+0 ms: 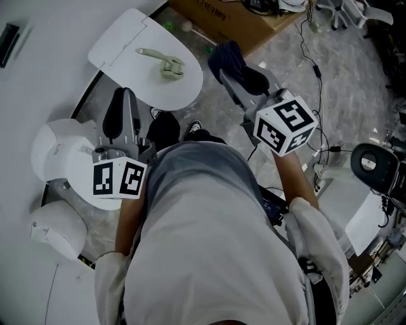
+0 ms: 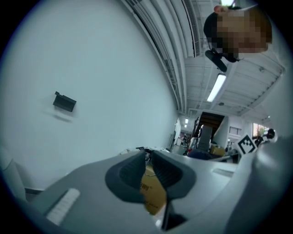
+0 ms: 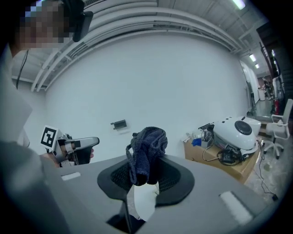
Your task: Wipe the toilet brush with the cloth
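Observation:
A pale green toilet brush (image 1: 163, 63) lies on the shut white toilet lid (image 1: 124, 44) ahead of me in the head view. My right gripper (image 1: 227, 71) is raised to the right of the lid, shut on a dark blue cloth (image 1: 233, 59). In the right gripper view the cloth (image 3: 146, 148) bunches up between the pads and hangs over them. My left gripper (image 1: 122, 95) points up beside the lid's near left edge. Its jaws (image 2: 149, 157) are shut with nothing between them. The brush shows in neither gripper view.
A cardboard box (image 1: 222, 16) stands behind the toilet, and cables (image 1: 314, 70) run over the marbled floor. White rounded fixtures (image 1: 60, 155) sit at the left by the wall. White equipment (image 1: 371, 168) stands at the right. My shoes (image 1: 166, 129) are near the toilet.

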Demonstrator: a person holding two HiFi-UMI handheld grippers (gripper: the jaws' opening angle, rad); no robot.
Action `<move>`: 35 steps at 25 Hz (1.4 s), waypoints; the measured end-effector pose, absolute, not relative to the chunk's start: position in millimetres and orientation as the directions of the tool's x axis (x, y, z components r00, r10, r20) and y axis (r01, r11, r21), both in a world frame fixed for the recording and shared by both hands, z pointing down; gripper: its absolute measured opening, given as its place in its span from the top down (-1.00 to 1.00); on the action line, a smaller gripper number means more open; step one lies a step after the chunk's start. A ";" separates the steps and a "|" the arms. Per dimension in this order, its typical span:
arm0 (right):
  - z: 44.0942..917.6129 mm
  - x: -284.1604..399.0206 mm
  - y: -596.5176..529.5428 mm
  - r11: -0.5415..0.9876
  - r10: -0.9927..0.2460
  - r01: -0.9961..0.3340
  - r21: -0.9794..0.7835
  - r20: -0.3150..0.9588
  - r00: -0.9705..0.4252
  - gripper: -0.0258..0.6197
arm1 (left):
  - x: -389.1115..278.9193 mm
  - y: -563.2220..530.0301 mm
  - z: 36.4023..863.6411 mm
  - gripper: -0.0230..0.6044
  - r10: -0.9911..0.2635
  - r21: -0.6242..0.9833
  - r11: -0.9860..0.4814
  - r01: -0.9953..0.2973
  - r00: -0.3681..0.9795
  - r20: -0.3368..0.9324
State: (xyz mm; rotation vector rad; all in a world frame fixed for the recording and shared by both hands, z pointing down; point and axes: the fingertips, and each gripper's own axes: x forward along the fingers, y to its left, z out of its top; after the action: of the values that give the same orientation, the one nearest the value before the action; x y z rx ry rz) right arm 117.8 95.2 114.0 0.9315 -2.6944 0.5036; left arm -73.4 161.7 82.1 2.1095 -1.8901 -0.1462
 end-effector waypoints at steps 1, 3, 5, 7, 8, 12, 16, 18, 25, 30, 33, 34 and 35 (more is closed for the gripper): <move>109.8 120.7 100.4 0.730 -0.567 -0.644 -0.229 0.323 -0.758 0.63 | -72.1 164.9 80.0 0.93 -0.984 0.283 -0.091 -0.955 0.130 0.122; 101.5 123.7 108.9 0.722 -0.597 -0.658 -0.214 0.289 -0.748 0.63 | -72.3 169.8 74.0 0.93 -0.986 0.261 -0.095 -0.961 0.126 0.106; 95.8 122.0 116.4 0.720 -0.607 -0.661 -0.213 0.270 -0.748 0.63 | -77.1 172.3 70.4 0.93 -0.988 0.242 -0.083 -0.967 0.111 0.103; 90.5 118.4 121.6 0.723 -0.603 -0.658 -0.212 0.273 -0.750 0.63 | -83.2 172.6 68.8 0.93 -0.989 0.243 -0.064 -0.968 0.094 0.113; 87.1 116.6 123.1 0.724 -0.600 -0.657 -0.211 0.276 -0.751 0.63 | -85.9 172.4 67.7 0.93 -0.989 0.248 -0.055 -0.967 0.087 0.119; 73.3 119.0 127.9 0.726 -0.605 -0.660 -0.192 0.280 -0.746 0.64 | -85.5 177.2 60.6 0.93 -0.989 0.248 -0.033 -0.968 0.067 0.129; 69.0 129.6 129.1 0.723 -0.606 -0.665 -0.188 0.290 -0.741 0.65 | -76.3 183.4 58.7 0.93 -0.989 0.237 -0.020 -0.971 0.054 0.140; 70.4 133.7 130.8 0.728 -0.601 -0.662 -0.176 0.302 -0.740 0.65 | -72.7 185.7 58.1 0.93 -0.988 0.237 -0.013 -0.972 0.048 0.144; 71.8 133.0 136.7 0.753 -0.579 -0.643 -0.141 0.321 -0.749 0.67 | -73.3 185.5 57.5 0.93 -0.985 0.236 0.014 -0.972 0.027 0.169; 78.2 133.3 137.3 0.761 -0.570 -0.636 -0.130 0.333 -0.751 0.67 | -69.8 187.6 59.4 0.93 -0.983 0.231 0.036 -0.972 0.007 0.185; 84.2 132.0 139.4 0.764 -0.564 -0.632 -0.128 0.343 -0.751 0.67 | -68.3 189.0 63.5 0.93 -0.980 0.222 0.023 -0.975 0.022 0.199; 85.9 132.4 139.5 0.764 -0.563 -0.633 -0.129 0.348 -0.750 0.67 | -68.4 188.2 64.3 0.93 -0.979 0.219 0.021 -0.975 0.024 0.201; 87.5 133.0 139.3 0.762 -0.562 -0.634 -0.130 0.353 -0.748 0.67 | -68.6 187.0 64.9 0.93 -0.979 0.218 0.020 -0.976 0.026 0.203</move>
State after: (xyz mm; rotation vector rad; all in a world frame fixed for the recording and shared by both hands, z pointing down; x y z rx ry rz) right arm 133.0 139.3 87.5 0.9282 -2.6662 0.3500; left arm -68.6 187.0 64.9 2.0107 -2.0048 -0.0143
